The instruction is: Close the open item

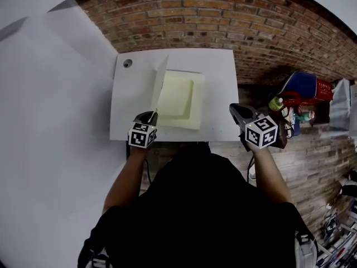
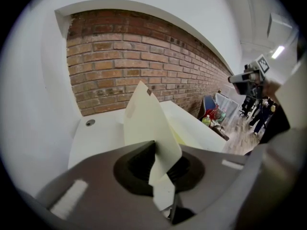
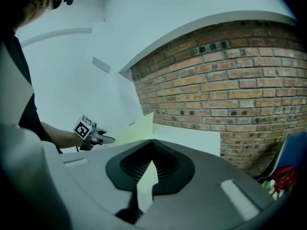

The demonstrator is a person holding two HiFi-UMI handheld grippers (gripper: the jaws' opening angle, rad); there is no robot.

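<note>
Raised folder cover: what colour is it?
Pale cream-yellow; the folder cover shows best in the left gripper view.

A white worktop stands against a red brick wall, a plain white wall at its left — wood-plank floor to the right, a strip ceiling light overhead.

**Colours I see from my grippers**

The folder is pale yellow and the table is white. The brick wall is red-brown with pale joints. My left gripper and right gripper are dark grey, with black-and-white square markers.
</note>
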